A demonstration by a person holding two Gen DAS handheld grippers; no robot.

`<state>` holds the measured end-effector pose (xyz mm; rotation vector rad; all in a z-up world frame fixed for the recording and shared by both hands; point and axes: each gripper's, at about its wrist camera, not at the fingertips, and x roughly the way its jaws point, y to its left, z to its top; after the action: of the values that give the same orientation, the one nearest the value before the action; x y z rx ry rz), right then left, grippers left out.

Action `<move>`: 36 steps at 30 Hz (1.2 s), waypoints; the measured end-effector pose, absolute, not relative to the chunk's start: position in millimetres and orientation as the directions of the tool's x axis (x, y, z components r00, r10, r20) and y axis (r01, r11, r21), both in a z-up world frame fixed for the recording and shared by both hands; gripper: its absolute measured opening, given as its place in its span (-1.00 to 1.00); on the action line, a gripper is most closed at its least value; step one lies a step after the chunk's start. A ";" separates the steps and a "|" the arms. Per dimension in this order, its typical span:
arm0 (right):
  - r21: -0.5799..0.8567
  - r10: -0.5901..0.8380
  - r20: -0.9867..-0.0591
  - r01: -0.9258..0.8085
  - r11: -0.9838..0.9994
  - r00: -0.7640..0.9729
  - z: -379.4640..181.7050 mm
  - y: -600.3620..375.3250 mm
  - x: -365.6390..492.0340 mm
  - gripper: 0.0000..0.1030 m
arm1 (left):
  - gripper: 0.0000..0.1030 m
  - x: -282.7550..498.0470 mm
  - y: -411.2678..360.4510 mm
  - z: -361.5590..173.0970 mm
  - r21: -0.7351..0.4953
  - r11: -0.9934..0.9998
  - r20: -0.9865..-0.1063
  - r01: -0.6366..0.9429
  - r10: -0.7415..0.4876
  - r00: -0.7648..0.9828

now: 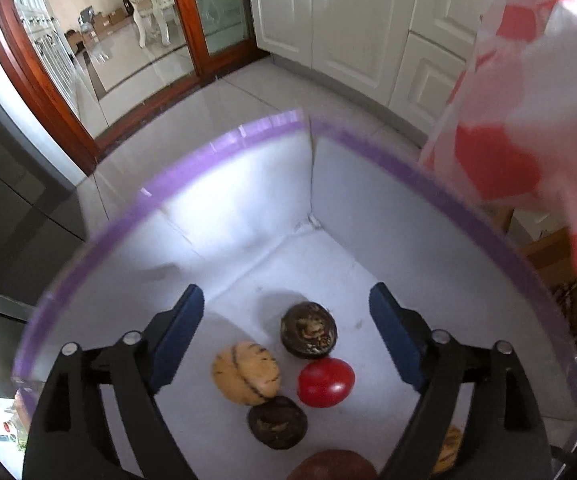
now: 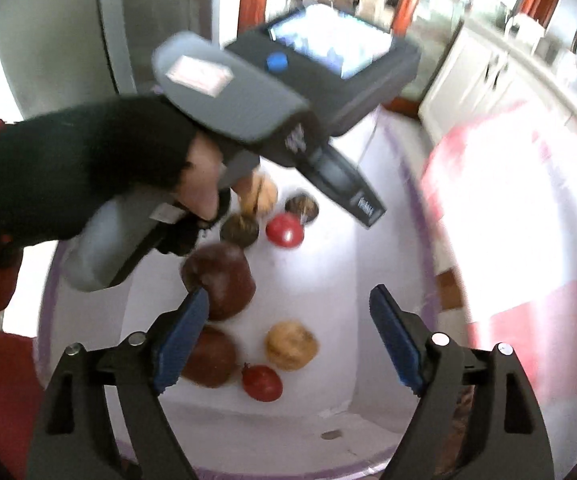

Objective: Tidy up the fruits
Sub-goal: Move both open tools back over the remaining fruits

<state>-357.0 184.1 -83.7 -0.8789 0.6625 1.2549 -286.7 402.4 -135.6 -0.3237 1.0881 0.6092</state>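
Note:
A white box with a purple rim point(image 1: 192, 168) holds several fruits. In the left wrist view, my left gripper point(image 1: 286, 300) is open and empty above a red tomato point(image 1: 325, 382), a striped yellow fruit point(image 1: 246, 372) and two dark brown fruits point(image 1: 308, 330) point(image 1: 277, 422). In the right wrist view, my right gripper point(image 2: 288, 304) is open and empty above the box point(image 2: 428, 216), over two dark red fruits point(image 2: 220, 280) point(image 2: 208, 356), a tan fruit point(image 2: 290, 344) and a small red fruit point(image 2: 262, 382). The left hand-held gripper body point(image 2: 248, 92) hangs over the far fruits point(image 2: 284, 230).
A red and white checked cloth point(image 1: 528, 112) lies at the right of the box, also in the right wrist view point(image 2: 528, 220). White cabinets point(image 1: 348, 20), a tiled floor point(image 1: 216, 100) and a grey fridge point(image 1: 8, 200) surround the box.

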 end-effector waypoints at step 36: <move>0.283 0.360 -0.395 -0.261 0.923 0.845 51.5 -189.9 -98.4 0.69 | 0.97 47.2 112.4 68.2 -0.326 0.887 -0.488 -0.326 0.138 0.862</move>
<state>-98.4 -189.9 51.5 0.2226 0.4584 0.3306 47.2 112.4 68.2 -0.4138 0.4729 0.2505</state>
